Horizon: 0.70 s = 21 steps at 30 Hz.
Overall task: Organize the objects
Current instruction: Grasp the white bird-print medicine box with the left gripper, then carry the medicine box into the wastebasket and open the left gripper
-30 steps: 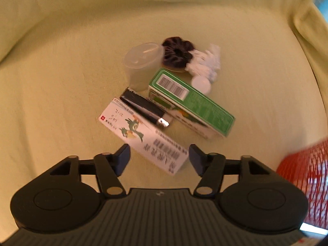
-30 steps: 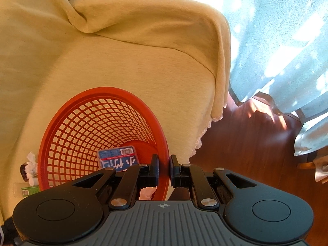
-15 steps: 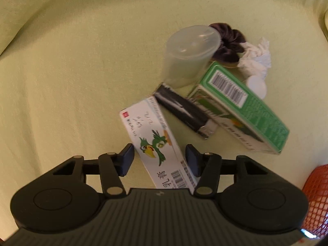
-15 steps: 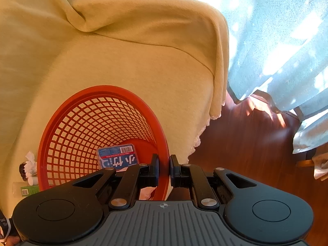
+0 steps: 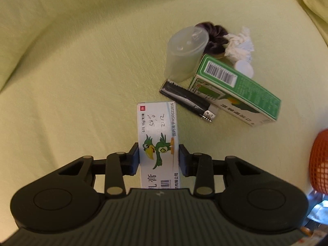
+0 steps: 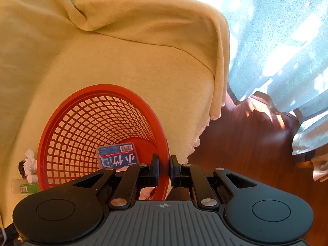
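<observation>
Left gripper [image 5: 158, 157] closed onto white ointment box [image 5: 157, 135], blue pads pressed to its two long sides near the printed parrot. Box flat on yellow-green blanket [image 5: 71, 82], long axis running straight away from the camera along the fingers — near end with barcode tucked under the gripper body, far end with red square and handwritten digits pointing toward the clutter. Just beyond that far end, a little to the right: black lighter [image 5: 187, 100], lying diagonally, metal tip toward the near right, apart from the held box. Green carton [image 5: 244, 86] beside the lighter, barcode face up, also diagonal. Translucent plastic cup [image 5: 184, 53] on its side behind them, dark scrunchie [image 5: 215, 39] and white crumpled tissue [image 5: 240, 46] farther back, small white cap [image 5: 245, 68] against the carton.

Right gripper [image 6: 164, 169] nearly shut — narrow gap only, pinching the rim of red mesh basket [image 6: 67, 119]. Basket tilted, mouth toward the camera, blue packet [image 6: 119, 157] inside at the bottom. Light blue curtain [image 6: 276, 41] and wooden floor [image 6: 246, 143] to the right.
</observation>
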{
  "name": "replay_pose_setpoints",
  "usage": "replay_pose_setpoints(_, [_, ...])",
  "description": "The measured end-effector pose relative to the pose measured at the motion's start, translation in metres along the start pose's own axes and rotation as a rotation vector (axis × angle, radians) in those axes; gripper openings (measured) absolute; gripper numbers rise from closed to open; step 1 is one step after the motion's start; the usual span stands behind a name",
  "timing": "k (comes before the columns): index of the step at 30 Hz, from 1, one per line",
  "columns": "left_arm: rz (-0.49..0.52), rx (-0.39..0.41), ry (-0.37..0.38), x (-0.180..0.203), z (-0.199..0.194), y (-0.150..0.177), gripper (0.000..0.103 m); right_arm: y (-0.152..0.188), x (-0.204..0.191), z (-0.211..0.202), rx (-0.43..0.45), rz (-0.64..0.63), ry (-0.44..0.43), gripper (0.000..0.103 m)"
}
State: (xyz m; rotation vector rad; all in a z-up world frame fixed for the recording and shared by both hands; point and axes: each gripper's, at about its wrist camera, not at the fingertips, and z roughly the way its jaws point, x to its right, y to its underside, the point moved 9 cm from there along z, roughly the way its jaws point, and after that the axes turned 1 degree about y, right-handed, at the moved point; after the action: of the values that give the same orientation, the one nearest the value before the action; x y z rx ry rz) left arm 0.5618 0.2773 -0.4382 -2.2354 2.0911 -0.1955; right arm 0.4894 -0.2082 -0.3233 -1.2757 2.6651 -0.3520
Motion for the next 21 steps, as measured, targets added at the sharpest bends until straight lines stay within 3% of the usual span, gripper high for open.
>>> replay_pose_setpoints(8, [0.078,0.079,0.05,0.02,-0.075,-0.007,0.033,0.003,0.001,-0.001,-0.01,-0.009,-0.018,0.007])
replay_pose_setpoints(14, [0.159,0.126,0.138,0.066,-0.133,-0.006,0.033,0.001,-0.012,-0.007,-0.02,-0.04,-0.049,0.006])
replay_pose_setpoints(21, [0.224,0.166,0.224,0.123,-0.171,-0.009,0.033,0.002,-0.037,-0.014,-0.013,-0.096,-0.097,0.006])
